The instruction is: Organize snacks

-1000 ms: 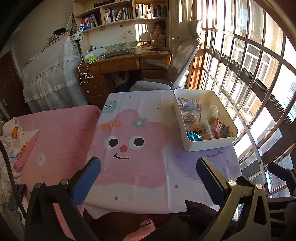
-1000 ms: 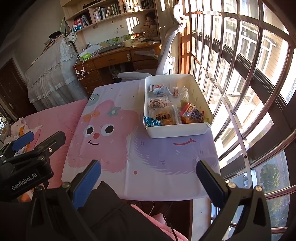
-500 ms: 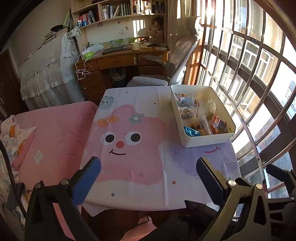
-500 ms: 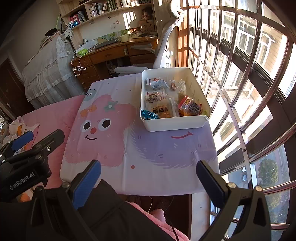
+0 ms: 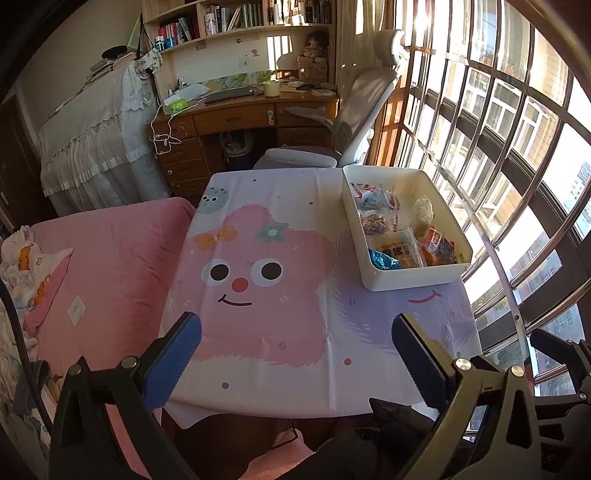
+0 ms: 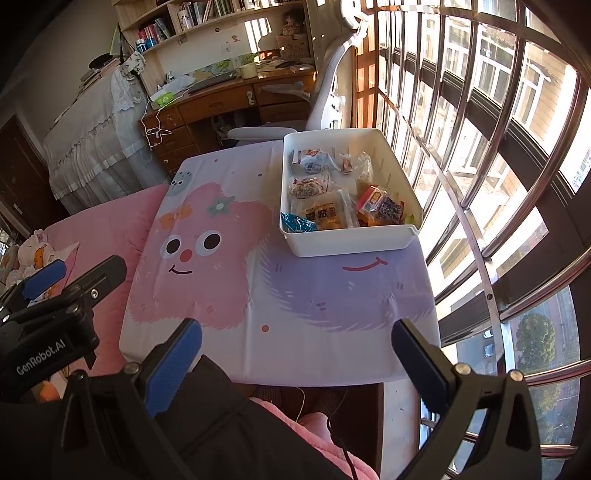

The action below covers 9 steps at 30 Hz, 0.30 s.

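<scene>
My left hand-held gripper [image 5: 295, 354] hangs above the near edge of the desk [image 5: 295, 373] with its blue-padded fingers [image 5: 173, 362] spread wide and nothing between them. My right hand-held gripper [image 6: 295, 354] hovers just the same, jaws wide apart and empty, over the near edge of the cartoon tablecloth [image 6: 295, 295]. In the right wrist view, at nine o'clock, I see the body of the left tool with white lettering that reads "GenRobot.AI" [image 6: 40, 358].

Further out, at one o'clock from the left hand-held gripper, the white bin [image 5: 413, 280] sits on the cloth at the window side of the desk. The snacks lie inside it: a blue foil packet [image 6: 297, 223] in the near left corner, a clear orange-printed pouch [image 6: 325, 214] touching it with characters I cannot read, a red-labelled dark packet [image 6: 382, 206] to the right, and pale wrapped packets [image 6: 314, 164] toward the far end.

At twelve o'clock beyond the desk stand a grey office chair [image 5: 354, 125] and a wooden writing table [image 5: 240, 114], bookshelves [image 5: 229, 22] above. A pink bed [image 5: 103, 266] lies at nine o'clock.
</scene>
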Available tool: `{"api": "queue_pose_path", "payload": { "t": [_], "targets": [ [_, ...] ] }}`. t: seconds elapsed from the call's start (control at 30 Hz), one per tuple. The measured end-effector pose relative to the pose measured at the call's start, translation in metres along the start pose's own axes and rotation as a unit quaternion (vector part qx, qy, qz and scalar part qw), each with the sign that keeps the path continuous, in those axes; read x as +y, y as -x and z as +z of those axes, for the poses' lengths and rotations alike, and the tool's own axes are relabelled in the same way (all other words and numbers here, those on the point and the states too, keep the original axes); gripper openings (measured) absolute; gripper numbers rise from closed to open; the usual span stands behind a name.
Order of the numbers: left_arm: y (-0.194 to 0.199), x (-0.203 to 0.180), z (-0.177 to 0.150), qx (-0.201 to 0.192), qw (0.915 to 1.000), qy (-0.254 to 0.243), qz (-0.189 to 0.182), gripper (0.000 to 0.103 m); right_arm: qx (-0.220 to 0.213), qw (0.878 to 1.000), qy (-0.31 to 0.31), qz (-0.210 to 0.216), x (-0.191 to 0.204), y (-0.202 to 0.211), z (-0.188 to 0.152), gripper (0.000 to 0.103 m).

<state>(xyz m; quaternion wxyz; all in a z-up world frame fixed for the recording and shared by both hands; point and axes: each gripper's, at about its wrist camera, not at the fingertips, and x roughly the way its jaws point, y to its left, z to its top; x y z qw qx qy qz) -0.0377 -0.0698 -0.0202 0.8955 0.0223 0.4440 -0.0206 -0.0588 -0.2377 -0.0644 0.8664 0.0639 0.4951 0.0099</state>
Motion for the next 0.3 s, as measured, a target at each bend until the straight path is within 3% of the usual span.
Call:
{"api": "queue_pose_path", "payload": {
  "t": [0.3],
  "targets": [
    [0.0003,-0.0001,0.0007,0.000,1.0000,0.000,0.000,0.102,0.001,1.000,0.000,0.000,-0.0001,-0.0003,0.0001,0.103]
  ]
}}
